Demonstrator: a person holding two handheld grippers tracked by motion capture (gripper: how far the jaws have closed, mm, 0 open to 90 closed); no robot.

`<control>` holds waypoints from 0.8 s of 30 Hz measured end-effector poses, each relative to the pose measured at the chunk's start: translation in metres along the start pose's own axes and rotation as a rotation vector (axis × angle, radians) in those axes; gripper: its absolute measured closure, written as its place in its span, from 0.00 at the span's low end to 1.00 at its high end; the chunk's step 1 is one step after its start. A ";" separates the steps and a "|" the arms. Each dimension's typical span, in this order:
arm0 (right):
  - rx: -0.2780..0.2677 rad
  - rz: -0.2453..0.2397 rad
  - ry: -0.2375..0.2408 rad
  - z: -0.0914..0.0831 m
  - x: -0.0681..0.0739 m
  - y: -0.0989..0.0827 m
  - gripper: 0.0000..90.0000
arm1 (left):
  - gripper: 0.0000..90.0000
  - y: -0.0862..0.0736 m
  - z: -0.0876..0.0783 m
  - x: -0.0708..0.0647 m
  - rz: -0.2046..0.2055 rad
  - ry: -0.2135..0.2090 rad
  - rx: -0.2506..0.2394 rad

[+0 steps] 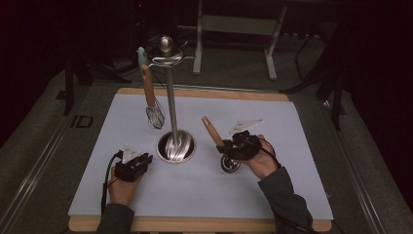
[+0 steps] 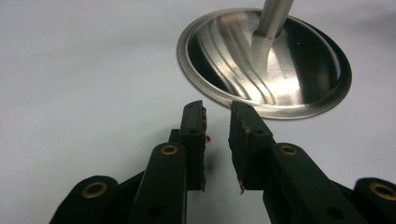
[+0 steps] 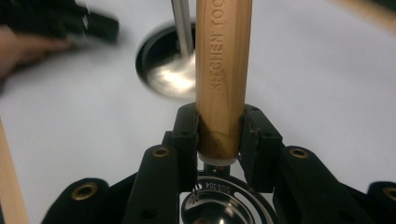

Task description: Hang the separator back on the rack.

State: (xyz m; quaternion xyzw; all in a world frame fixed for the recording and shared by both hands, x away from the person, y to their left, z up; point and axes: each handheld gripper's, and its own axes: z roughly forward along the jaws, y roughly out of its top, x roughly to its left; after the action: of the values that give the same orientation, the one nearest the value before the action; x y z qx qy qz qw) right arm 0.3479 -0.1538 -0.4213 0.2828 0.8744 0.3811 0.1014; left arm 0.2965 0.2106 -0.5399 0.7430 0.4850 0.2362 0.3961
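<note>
In the right gripper view the right gripper has its jaws closed on the lower end of a wooden handle, pads pressing both sides. This is the handle of a steel utensil whose head is cut off at the bottom edge, so its kind is hard to tell; the high view shows it as a small round metal head just above the white tabletop. Stamped on the metal is "SUS304", and the wood reads "KITCHEN TOO", the rest cut off at the top.

The left gripper rests low on the tabletop, jaws partly apart with nothing between them, just short of the stand's round steel base.

Farther off, the stand's pole rises to a knob with hooks. A whisk with a wooden handle hangs from one hook. The room behind is dark and indistinct.
</note>
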 end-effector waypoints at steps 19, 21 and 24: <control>-0.183 -0.097 -0.070 -0.021 0.037 0.039 0.78 | 0.84 0.000 0.000 0.000 0.002 -0.001 -0.002; -0.204 -0.111 -0.076 -0.024 0.041 0.043 0.78 | 0.84 0.000 0.000 0.000 0.002 -0.001 -0.002; -0.256 -0.111 -0.088 -0.030 0.046 0.052 0.78 | 0.84 0.000 0.000 0.000 0.003 -0.001 -0.001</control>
State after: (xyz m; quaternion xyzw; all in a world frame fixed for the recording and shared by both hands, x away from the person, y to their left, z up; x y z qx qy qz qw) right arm 0.3206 -0.1172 -0.3615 0.2353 0.8275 0.4708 0.1957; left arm 0.2965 0.2105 -0.5399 0.7435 0.4837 0.2367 0.3965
